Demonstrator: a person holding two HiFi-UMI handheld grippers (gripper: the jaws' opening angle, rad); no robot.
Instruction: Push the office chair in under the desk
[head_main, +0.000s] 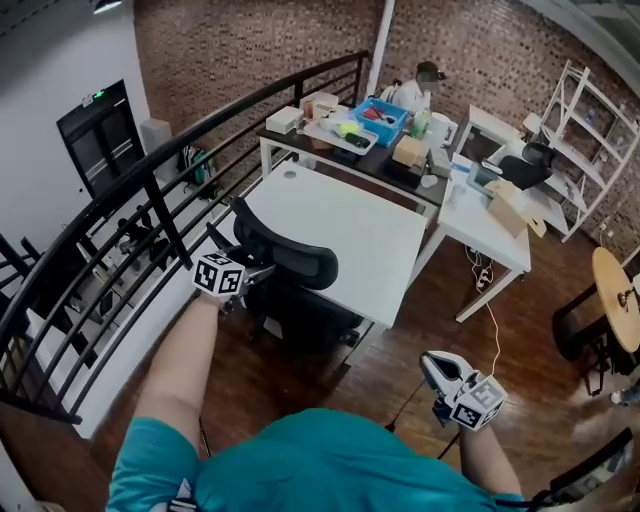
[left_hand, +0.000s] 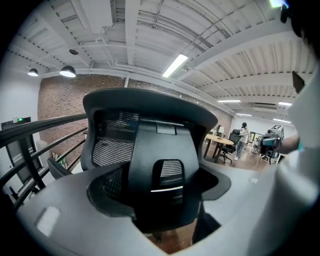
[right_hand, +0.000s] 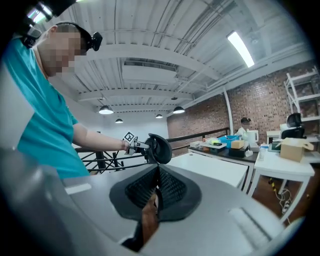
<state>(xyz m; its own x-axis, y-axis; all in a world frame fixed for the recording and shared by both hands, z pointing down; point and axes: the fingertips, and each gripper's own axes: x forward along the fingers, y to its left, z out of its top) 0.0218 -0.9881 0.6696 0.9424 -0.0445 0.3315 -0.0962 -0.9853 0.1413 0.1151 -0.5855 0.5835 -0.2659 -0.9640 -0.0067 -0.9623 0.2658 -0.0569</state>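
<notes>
The chair (head_main: 290, 262) stands at the near left edge of the white bench (head_main: 345, 215). Its seat looks partly tucked below the top, while the back and headrest stand clear on my side. It seems turned a little off square to the edge.

My left tongs (head_main: 250, 275) are up at the back of the headrest with the jaws spread apart. In the left gripper view the chair's back spine fills the gap between them, but I can't tell if either jaw touches it. My right tongs (head_main: 432, 365) hang low by my right side, well apart from the chair, with the pads pressed together on nothing.

The push itself is the step in hand, and I judge it barely begun. To do it well I would press low on the solid spine, not on the headrest, which may tip or swivel. I would drive straight toward the bench so the casters roll and the seat doesn't swing. The railing (head_main: 120, 200) runs close on the left, so a push that drifts that way could skew the chair. If the back starts to turn, the right tongs could come up to steady the other side.
</notes>
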